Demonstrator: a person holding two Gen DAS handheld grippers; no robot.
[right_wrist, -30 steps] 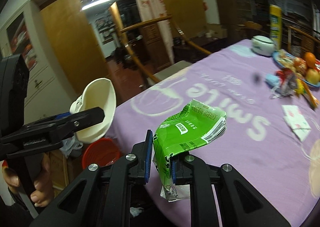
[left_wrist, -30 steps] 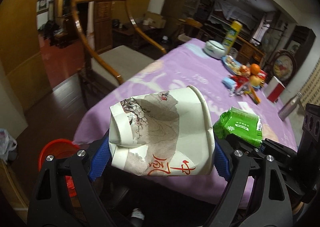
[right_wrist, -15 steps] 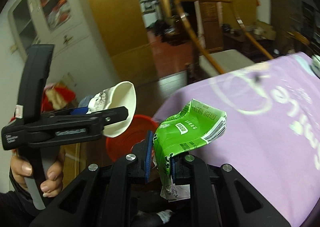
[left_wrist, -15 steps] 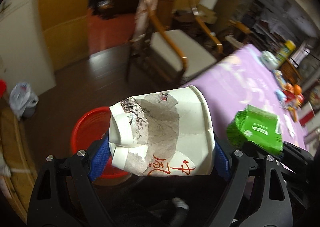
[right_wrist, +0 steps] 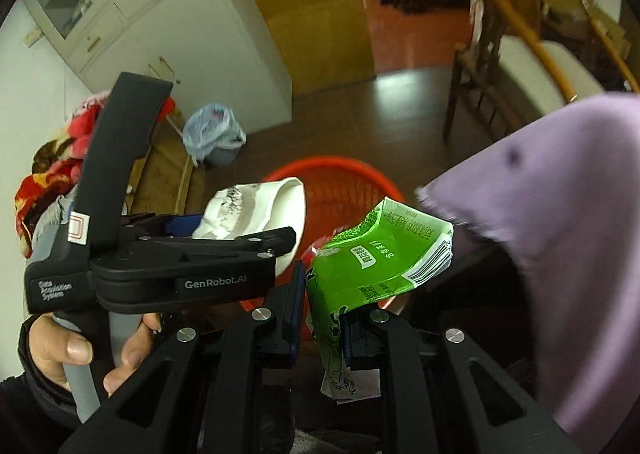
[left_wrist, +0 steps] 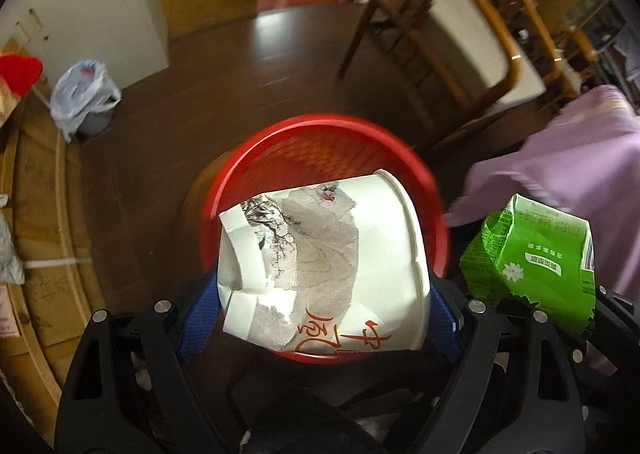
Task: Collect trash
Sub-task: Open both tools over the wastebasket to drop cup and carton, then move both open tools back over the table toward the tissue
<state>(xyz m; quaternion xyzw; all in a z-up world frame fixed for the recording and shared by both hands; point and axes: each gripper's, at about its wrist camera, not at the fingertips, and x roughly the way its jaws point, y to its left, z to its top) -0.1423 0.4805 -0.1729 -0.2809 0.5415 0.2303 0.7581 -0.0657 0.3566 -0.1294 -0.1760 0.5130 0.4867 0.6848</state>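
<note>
Dark wooden flooring (left_wrist: 208, 102) fills the scene, with a wooden chair (left_wrist: 472, 26) at two o'clock in the left wrist view and a purple tablecloth (left_wrist: 568, 158) hanging at three o'clock. A red mesh basket (left_wrist: 280, 158) stands on the floor at the centre; its mesh wall and bare inside are seen, and no contents can be made out, though much of it is hidden by the cup. A small bin lined with a pale plastic bag (left_wrist: 82, 94) is seen at ten o'clock beside a white cabinet (right_wrist: 168, 26).

A crushed paper cup (left_wrist: 324, 274) is pinched across its sides by the left gripper (left_wrist: 320, 318) and held directly above the basket; its long axis lies roughly level, with the open mouth turned toward three o'clock and the dented base toward nine. A crumpled green carton (right_wrist: 376, 266) is clamped by the right gripper (right_wrist: 320, 318), its pads pressed on the lower end; the carton's length runs up toward two o'clock, over the basket's near rim.
</note>
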